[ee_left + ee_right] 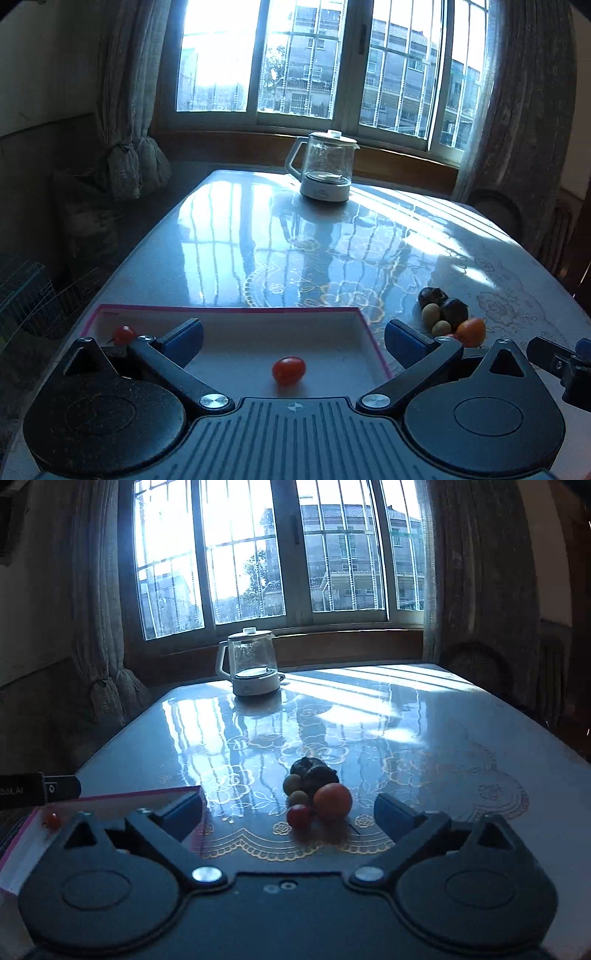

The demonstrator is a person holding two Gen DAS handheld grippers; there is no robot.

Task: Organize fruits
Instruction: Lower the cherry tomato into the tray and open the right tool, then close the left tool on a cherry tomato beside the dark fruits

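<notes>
The left gripper (pixel 293 338), jaws spread wide with nothing between them, hangs over the shallow white tray with a pink rim (pixel 236 309). An oval red cherry tomato (pixel 289 370) lies on the tray floor just below the gap between the blue pads, its long axis running roughly side to side across the tray. A second small red tomato (pixel 123 334) sits near the tray's far left corner, beside the left finger.

The right gripper (pixel 291 812) also stands wide apart and empty. Just ahead of its gap, on the table, a small heap of fruit lies close together: a round orange fruit (pixel 332 800), a small red tomato (pixel 298 815) touching it, two small greenish-yellow round fruits (pixel 293 784) and two dark wrinkled fruits (pixel 314 770) behind.

The glossy table with a floral lace-patterned cover (pixel 406 738) carries a white-based glass kettle (pixel 251 662) near its far edge, under a barred window (pixel 258 554) flanked by grey curtains.
</notes>
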